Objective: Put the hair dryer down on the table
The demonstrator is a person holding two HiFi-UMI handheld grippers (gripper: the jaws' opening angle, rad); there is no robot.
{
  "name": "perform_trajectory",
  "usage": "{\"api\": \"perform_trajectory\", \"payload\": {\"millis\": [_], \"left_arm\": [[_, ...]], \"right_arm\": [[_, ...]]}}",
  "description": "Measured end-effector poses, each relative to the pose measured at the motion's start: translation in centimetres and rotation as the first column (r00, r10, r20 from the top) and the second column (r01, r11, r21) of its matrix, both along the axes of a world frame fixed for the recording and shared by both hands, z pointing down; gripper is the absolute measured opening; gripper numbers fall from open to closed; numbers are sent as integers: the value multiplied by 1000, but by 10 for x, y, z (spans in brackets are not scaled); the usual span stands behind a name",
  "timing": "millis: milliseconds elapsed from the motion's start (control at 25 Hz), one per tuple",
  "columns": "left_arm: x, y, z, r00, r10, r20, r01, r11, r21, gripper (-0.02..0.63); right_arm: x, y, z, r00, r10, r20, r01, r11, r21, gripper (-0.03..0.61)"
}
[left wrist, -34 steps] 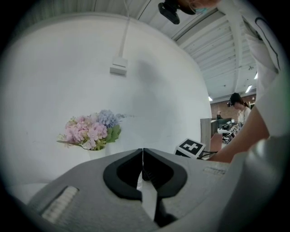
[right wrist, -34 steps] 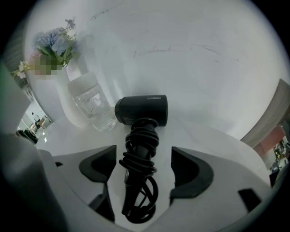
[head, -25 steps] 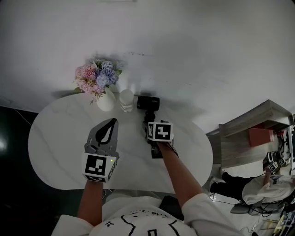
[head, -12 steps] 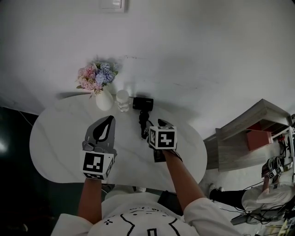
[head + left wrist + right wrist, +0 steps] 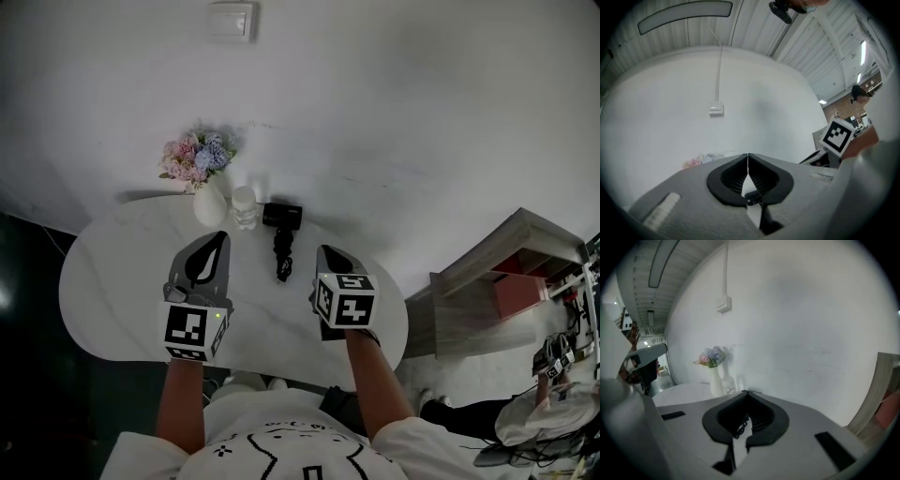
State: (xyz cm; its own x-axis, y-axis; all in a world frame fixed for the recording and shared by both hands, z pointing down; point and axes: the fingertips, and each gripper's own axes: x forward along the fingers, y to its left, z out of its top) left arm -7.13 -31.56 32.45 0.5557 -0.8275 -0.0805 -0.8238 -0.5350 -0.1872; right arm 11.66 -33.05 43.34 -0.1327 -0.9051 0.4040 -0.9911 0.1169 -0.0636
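White marble-look table (image 5: 112, 281) bears the black hair dryer (image 5: 281, 217) lying free near its 12 o'clock edge, at 3 o'clock of a small white bottle (image 5: 245, 208), with the left gripper (image 5: 221, 236) and right gripper (image 5: 324, 250) both closed and empty; it is probably rigid, smooth and top-heavy, best gripped by its handle.

The black hair dryer (image 5: 282, 217) lies flat on the white oval table (image 5: 112, 281), a little to the right of the flower vase (image 5: 210, 204). Its thick barrel sits level with the vase, and its slimmer dark handle end runs nearer than the vase.
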Motion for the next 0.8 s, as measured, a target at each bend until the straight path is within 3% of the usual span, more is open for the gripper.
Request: {"api": "perform_trajectory", "payload": {"millis": [320,560,800], "left_arm": [[-2,6,-17,999,15,-32,-13,999,52,20],[-8,0,-34,999,36,-12,-34,994,101,20],[-15,-5,-51,997,82,15,-83,987,140,20]], "right_arm": [[3,30,-74,999,-29,-30,35,969,243,-2],[-7,48,-120,994,-36,-107,80,893,444,-2],[-8,57,-147,992,30,-124,42,840,541,-3]]}}
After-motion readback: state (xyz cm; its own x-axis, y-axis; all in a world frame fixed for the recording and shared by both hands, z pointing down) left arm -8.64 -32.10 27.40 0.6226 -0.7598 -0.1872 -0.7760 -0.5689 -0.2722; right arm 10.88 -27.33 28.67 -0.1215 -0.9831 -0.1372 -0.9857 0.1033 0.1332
